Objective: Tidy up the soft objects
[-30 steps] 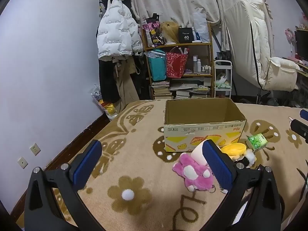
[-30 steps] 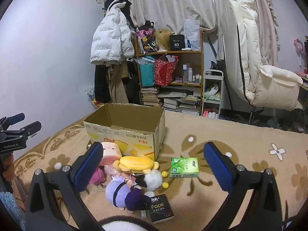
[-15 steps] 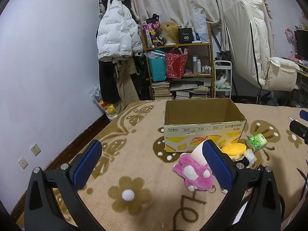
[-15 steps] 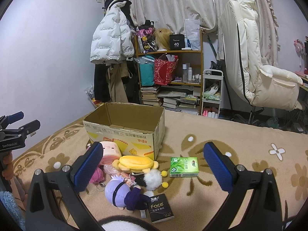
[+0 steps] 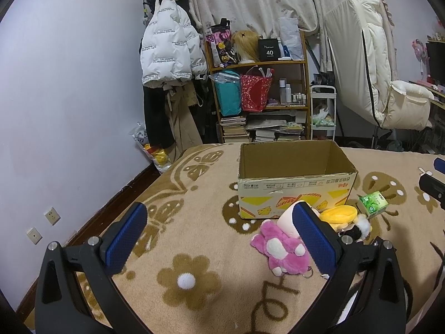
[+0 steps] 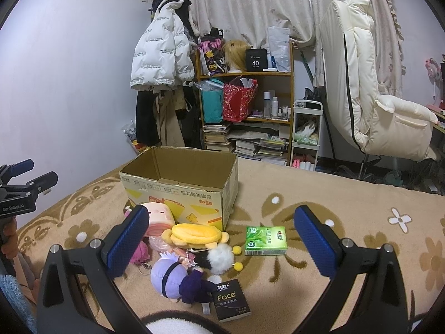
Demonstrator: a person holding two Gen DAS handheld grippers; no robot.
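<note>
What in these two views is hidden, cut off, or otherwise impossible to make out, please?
- Cardboard box floor: both views, hidden behind its near wall.
- Pink plush: right wrist view, mostly behind the right hand-held gripper finger.
- White furry thing: right wrist view, cut off by the bottom edge.
- Black tissue pack: hidden in left wrist view.

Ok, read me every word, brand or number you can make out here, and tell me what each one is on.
"Face": black tissue pack, lying on the blanket.
"40": black box on the top shelf.
"GenRobot.AI": left gripper body.
Cardboard box print is upside down, too small to read.
Green tissue pack and white puffer jacket lettering: blurred.
</note>
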